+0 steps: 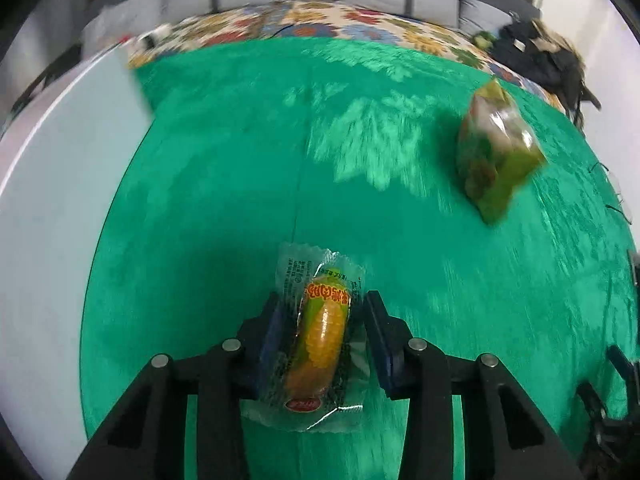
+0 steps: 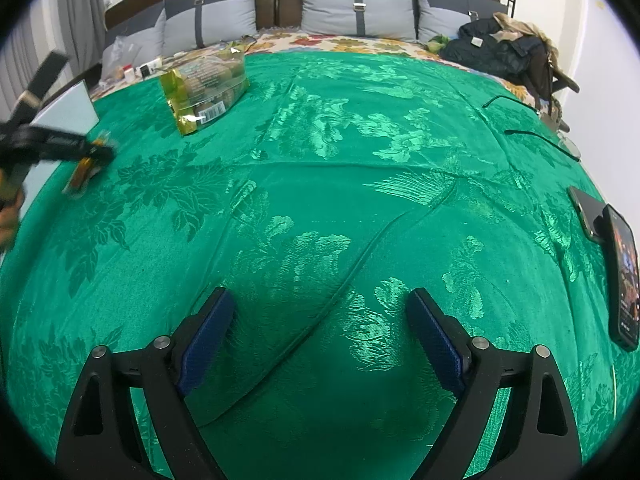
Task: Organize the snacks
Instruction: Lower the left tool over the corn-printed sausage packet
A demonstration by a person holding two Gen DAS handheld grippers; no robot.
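- Crinkly clear wrapper on the corn snack [image 1: 320,336]: light, slippery, squashy; best pinched mid-body.
- Left claw [image 1: 325,316] clenched on it, six o'clock.
- Right claw [image 2: 320,320] stood released, empty.
- Bag [image 1: 496,152] lay at two o'clock.

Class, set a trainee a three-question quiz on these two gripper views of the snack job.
1. True or false: the right gripper holds a snack.
2. What sits between the left gripper pads? A) corn candy B) phone C) pillow
3. Fill in: the green snack bag lies on the ____ cloth.

Key: 1 false, it is open and empty; 2 A, gripped in its clear wrapper; 3 green.
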